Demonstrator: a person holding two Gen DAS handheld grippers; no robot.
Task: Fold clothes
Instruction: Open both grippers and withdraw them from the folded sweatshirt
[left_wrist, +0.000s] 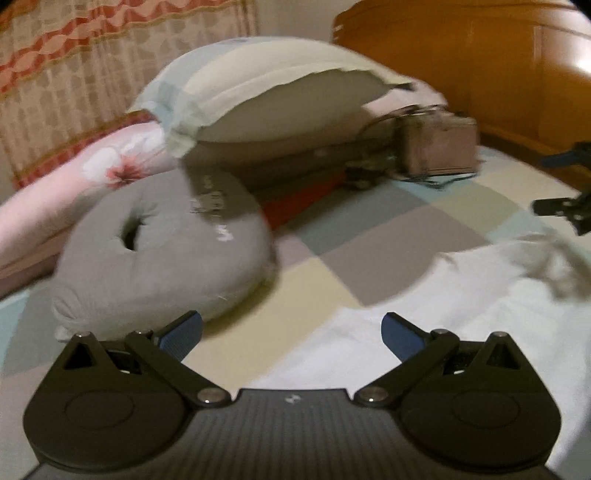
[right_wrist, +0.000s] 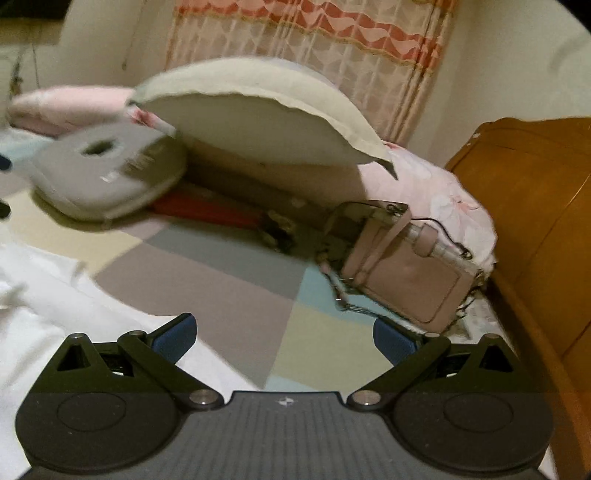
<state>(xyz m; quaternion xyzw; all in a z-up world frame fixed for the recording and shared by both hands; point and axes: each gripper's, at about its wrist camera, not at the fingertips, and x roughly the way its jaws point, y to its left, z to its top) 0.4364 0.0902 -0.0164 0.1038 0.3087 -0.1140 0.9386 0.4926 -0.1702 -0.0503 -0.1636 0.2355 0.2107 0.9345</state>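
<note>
A white garment (left_wrist: 461, 306) lies spread on the checked bedsheet (left_wrist: 388, 229), filling the lower right of the left wrist view. In the right wrist view the same white garment (right_wrist: 40, 295) covers the lower left. My left gripper (left_wrist: 291, 334) is open just above the garment's near edge, nothing between its blue pads. My right gripper (right_wrist: 282, 338) is open too, hovering over bare bedsheet (right_wrist: 258, 280) to the right of the garment. The right gripper's dark frame (left_wrist: 565, 199) shows at the right edge of the left wrist view. Both views are blurred by motion.
A grey ring-shaped cushion (left_wrist: 166, 251) lies left of the garment. Behind it are a large pale pillow (left_wrist: 280, 96), a pink floral quilt (left_wrist: 92, 173), a red item (right_wrist: 207, 210) and a pink handbag (right_wrist: 406, 277). A wooden headboard (right_wrist: 535, 221) borders the right side.
</note>
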